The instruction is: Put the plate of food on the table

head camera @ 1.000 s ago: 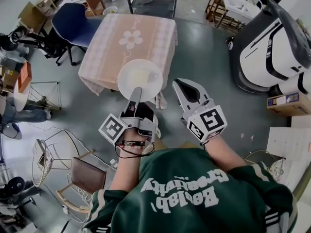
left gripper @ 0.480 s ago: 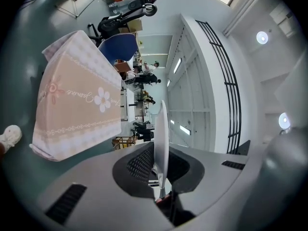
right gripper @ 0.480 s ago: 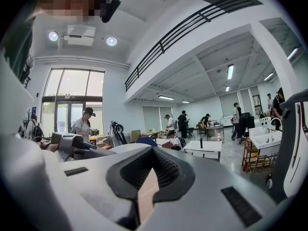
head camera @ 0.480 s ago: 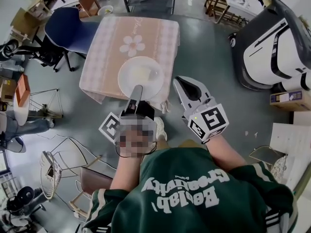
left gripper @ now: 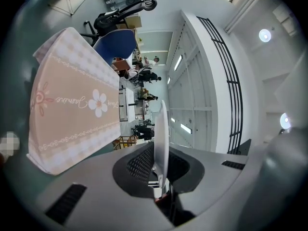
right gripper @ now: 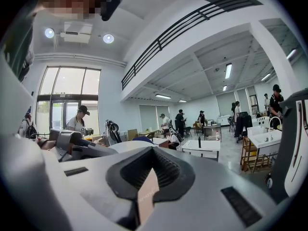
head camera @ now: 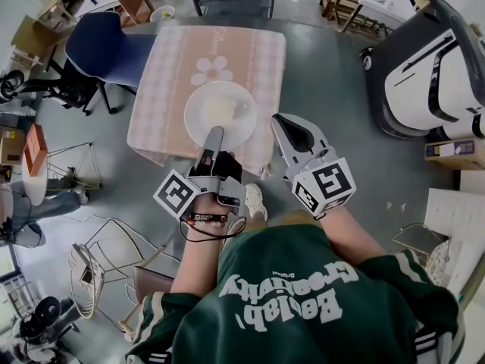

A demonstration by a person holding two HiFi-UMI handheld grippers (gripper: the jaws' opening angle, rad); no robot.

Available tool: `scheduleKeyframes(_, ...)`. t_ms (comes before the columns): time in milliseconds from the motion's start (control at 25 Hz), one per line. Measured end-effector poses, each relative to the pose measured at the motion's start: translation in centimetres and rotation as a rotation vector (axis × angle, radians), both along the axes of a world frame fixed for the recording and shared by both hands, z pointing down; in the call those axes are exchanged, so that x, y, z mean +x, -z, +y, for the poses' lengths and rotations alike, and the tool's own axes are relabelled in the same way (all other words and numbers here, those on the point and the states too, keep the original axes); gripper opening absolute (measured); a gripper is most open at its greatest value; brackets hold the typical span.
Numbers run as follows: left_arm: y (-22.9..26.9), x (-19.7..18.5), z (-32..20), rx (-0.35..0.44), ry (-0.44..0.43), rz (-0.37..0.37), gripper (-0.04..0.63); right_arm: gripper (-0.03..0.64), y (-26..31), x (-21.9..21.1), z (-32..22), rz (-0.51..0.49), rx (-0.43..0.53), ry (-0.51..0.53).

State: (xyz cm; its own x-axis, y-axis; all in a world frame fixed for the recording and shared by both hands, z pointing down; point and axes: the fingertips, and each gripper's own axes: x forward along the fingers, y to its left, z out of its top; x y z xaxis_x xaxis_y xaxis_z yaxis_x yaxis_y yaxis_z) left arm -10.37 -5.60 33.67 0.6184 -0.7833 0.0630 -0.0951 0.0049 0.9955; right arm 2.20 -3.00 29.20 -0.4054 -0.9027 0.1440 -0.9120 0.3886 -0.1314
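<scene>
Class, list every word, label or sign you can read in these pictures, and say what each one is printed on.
"Jasmine" (cursive, as far as it can be read): on the pink tablecloth, beside its flower print.
"Creativity": upside down in the head view, on the back of the person's green sweatshirt.
Roughly "Beelab!": the larger word on the same sweatshirt, spelling not certain; a tiny word near it is too small to read.
Label on the cardboard box: too small to read.

The left forearm [head camera: 198, 258] and right forearm [head camera: 355, 237] reach forward side by side. The left claw [head camera: 215, 135] points level, its jaws pinched on the near rim of the plate [head camera: 227, 108]. The right claw [head camera: 283, 123], just beside it, looks closed and empty.
</scene>
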Motion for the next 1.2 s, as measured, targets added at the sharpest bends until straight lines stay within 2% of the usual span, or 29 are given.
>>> scheduleKeyframes(560, -0.5, -1.0, -2.8, -0.008, -0.018, 0.044, 0.031, 0.015, -0.6, -0.7, -2.9, 0.005, -0.018, -0.057)
scheduleKeyframes(920, -0.5, -0.4, -3.2, -0.008, -0.038, 0.059, 0.031, 0.015, -0.1, -0.8, -3.2, 0.025, -0.020, -0.061)
scheduleKeyframes(1200, -0.6, -0.7, -4.5, 0.002, -0.008, 0.057, 0.031, 0.015, -0.4, -1.1, -5.1, 0.021, -0.014, -0.025)
